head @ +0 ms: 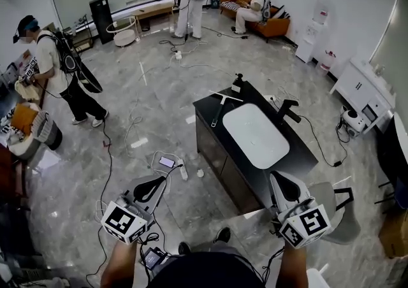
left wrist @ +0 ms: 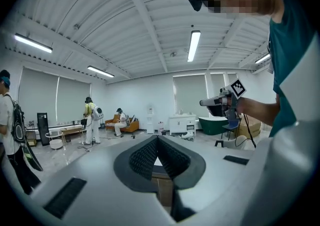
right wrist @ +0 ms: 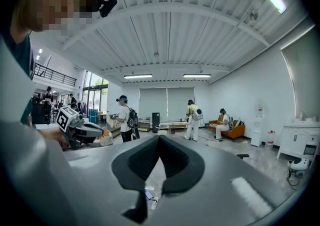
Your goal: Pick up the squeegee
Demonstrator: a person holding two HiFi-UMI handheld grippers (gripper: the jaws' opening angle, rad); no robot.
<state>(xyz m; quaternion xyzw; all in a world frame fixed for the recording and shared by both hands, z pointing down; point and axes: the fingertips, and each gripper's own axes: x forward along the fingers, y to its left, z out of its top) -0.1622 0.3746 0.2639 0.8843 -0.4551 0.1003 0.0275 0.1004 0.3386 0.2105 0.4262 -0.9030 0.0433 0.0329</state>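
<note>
The squeegee (head: 219, 108), white with a long thin handle and a T-shaped blade, lies on the far left end of a black counter (head: 299, 153) beside a white basin (head: 255, 135). Both grippers hang in the air well short of it. My left gripper (head: 155, 183) is over the floor to the counter's left, jaws shut and empty (left wrist: 158, 137). My right gripper (head: 280, 181) is at the counter's near corner, jaws together with nothing between them (right wrist: 160, 137). Neither gripper view shows the squeegee.
A black faucet (head: 288, 109) and a soap bottle (head: 238, 81) stand on the counter. Cables, a power strip (head: 183, 171) and a phone (head: 167, 162) lie on the floor at left. A grey chair (head: 341, 213) is at right. People stand at the far side and at left.
</note>
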